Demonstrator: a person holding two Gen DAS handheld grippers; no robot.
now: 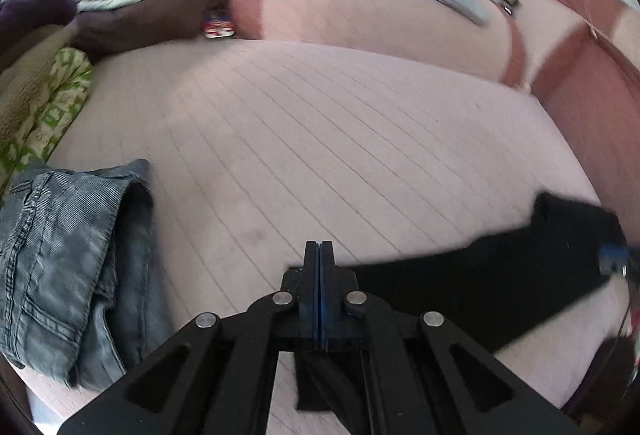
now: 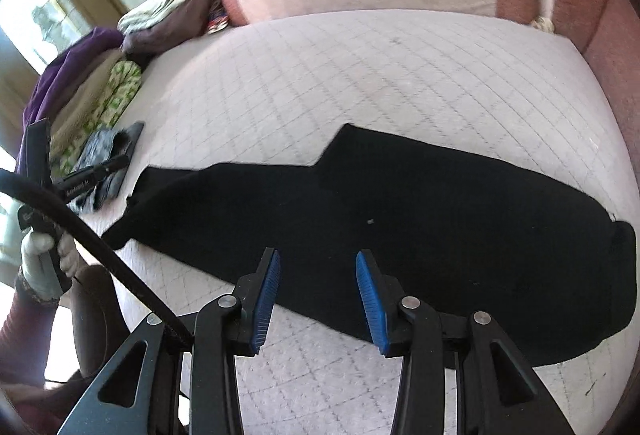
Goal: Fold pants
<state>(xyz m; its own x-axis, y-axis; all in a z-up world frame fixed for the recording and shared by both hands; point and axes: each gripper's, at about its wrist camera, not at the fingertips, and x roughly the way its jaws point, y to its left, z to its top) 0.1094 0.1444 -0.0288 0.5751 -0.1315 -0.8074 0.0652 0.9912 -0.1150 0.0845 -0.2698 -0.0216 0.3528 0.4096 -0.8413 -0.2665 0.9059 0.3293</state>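
Right wrist view shows us long black fabric pants (image 2: 400, 219) lying flat on the pink quilted bed (image 2: 360, 75), their long axis running left to right, wide end near the bed's right edge and narrow leg end toward its left edge. Our right tool (image 2: 318, 275) hovers spread just above the middle of the near edge. Our left tool (image 1: 319, 275), pressed together on the leg end, is the nearer one for carrying that end rightward.
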